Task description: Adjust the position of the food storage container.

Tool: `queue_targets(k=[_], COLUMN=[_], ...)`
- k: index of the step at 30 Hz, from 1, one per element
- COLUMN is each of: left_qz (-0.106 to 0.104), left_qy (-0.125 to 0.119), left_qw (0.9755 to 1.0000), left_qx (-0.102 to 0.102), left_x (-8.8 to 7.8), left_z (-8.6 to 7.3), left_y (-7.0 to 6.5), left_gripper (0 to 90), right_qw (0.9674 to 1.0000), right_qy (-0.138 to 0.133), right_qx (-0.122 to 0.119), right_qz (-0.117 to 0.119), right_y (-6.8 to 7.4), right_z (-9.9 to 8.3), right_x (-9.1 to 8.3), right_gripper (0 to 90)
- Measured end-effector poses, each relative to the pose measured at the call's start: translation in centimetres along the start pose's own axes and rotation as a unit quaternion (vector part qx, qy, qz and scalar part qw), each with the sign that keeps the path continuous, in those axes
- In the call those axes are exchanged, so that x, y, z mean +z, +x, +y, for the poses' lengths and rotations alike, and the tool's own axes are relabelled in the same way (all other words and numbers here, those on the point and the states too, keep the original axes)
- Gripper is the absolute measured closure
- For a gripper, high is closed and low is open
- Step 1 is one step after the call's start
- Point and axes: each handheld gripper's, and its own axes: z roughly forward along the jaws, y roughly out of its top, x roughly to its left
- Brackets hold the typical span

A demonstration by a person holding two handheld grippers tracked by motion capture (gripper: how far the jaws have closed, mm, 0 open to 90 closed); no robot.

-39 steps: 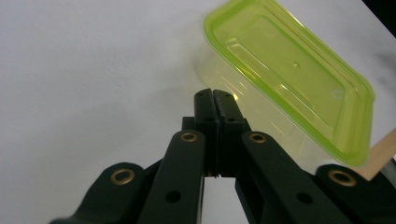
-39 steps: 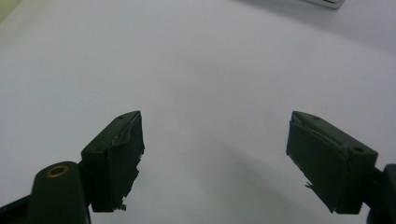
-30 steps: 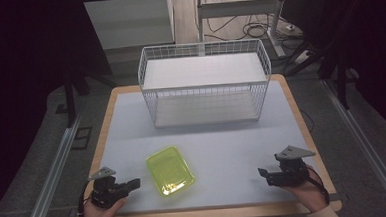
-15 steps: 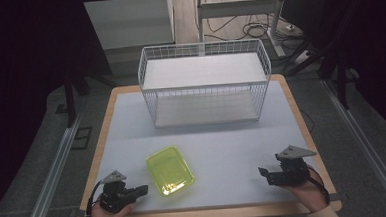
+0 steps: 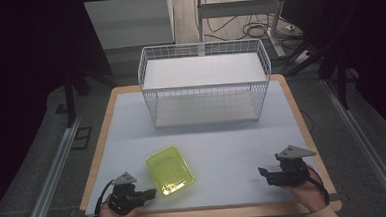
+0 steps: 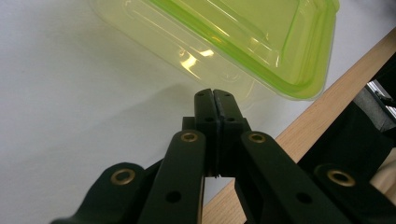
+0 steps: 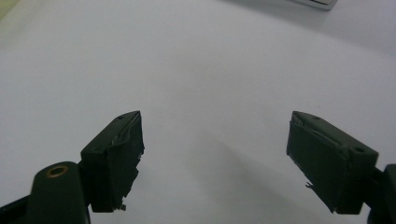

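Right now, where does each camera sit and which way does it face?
High view: above the near edge, looking forward and down on the table, basket and tray; both hands with tongs.
Left gripper view: on the left tongs, shut, facing the tray, shared with the high view.
Right gripper view: on the right tongs, open, over bare table.

Just ahead of the black left gripper (image 5: 149,193) sits a see-through yellow-green container (image 5: 170,170), bright against the pale grey-white mat (image 5: 233,141). Beyond it stands a white wire basket (image 5: 204,83); the black right gripper (image 5: 262,173) has a grey plate, and the table edge (image 5: 301,108) is light wood.
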Motion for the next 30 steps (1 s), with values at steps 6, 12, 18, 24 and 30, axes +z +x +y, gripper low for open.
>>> queue_targets(k=[6,12,18,24,30], left_qz=[-0.005,-0.010,-0.016,-0.020,-0.026], left_qy=[0.006,0.012,0.013,0.019,0.020], left_qw=[1.0000,0.9998,0.9997,0.9992,0.9990], left_qx=[0.004,0.016,0.016,0.029,0.030], left_x=[0.4,1.0,1.3,2.1,2.7], left_z=[0.1,0.4,0.6,1.1,1.5], left_y=[-0.3,-1.1,-1.3,-2.0,-2.5], left_gripper=[90.0,90.0,90.0,90.0,90.0], right_qw=[1.0000,1.0000,0.9999,0.9999,1.0000], right_qy=[-0.004,-0.005,-0.010,-0.011,-0.008], right_qx=[-0.003,-0.002,-0.002,-0.003,-0.005], right_qz=[0.000,0.000,-0.002,-0.002,0.000], right_y=[0.1,0.1,0.1,0.2,0.2], right_z=[0.1,0.1,0.1,0.1,0.1], right_x=[-0.1,-0.1,-0.1,-0.1,0.0], right_gripper=[19.3,19.3,20.0,20.2,20.2])
